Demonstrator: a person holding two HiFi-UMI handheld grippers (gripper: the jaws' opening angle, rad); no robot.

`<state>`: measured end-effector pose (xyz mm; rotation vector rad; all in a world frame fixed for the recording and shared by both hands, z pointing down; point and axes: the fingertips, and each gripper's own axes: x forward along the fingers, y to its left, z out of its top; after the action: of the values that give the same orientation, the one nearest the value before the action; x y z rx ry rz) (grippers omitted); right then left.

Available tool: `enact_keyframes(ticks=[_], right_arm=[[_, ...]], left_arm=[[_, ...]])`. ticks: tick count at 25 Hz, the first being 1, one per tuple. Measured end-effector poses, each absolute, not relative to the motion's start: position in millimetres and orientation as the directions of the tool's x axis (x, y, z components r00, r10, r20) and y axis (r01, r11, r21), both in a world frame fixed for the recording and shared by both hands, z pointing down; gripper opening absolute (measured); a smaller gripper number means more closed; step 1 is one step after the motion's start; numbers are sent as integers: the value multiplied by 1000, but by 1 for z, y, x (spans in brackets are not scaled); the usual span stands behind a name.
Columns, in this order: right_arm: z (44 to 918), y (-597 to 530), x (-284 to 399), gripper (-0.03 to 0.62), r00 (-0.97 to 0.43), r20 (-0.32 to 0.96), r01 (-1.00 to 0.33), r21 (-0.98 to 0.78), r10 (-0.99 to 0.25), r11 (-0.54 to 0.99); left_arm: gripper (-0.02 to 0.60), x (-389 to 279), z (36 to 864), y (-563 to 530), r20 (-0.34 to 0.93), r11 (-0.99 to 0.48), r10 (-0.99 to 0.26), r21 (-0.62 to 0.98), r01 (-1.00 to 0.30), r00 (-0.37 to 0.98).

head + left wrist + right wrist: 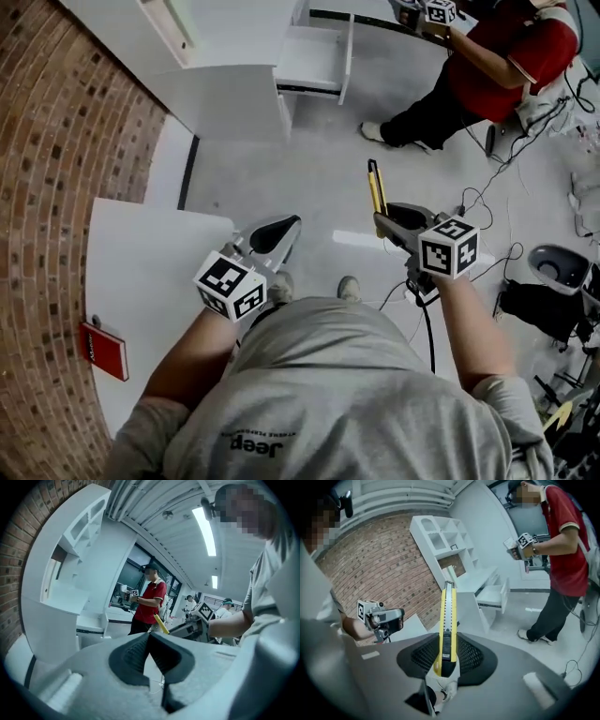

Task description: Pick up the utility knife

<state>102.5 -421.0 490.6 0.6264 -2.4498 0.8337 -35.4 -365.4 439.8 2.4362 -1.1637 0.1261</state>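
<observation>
The utility knife [377, 187] is long and yellow with a black slider. My right gripper [392, 223] is shut on its rear part, and the knife sticks out forward over the floor. In the right gripper view the utility knife [448, 620] stands upright between the dark pads of the right gripper [447, 645]. My left gripper [278, 234] hangs to the left over the table's corner. The left gripper [149, 637] has its tips together with nothing between them. From there the knife [161, 624] shows as a yellow sliver.
A white table [141, 272] with a red book [105, 350] stands at my left beside a brick wall [56, 141]. A white cabinet with an open drawer [314, 56] is ahead. A person in a red shirt [506, 56] stands far right. Cables [487, 206] cross the floor.
</observation>
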Motion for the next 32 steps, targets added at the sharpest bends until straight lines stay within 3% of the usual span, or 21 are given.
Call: enact_keyframes(ticks=[13, 32], right_arm=[[449, -411, 207, 126, -773, 441, -631, -455, -456, 628], [431, -408, 241, 126, -775, 368, -632, -443, -513, 636]], left_arm=[[0, 52, 427, -385, 275, -684, -569, 364, -632, 775], [0, 74, 423, -382, 255, -693, -564, 371, -619, 785]])
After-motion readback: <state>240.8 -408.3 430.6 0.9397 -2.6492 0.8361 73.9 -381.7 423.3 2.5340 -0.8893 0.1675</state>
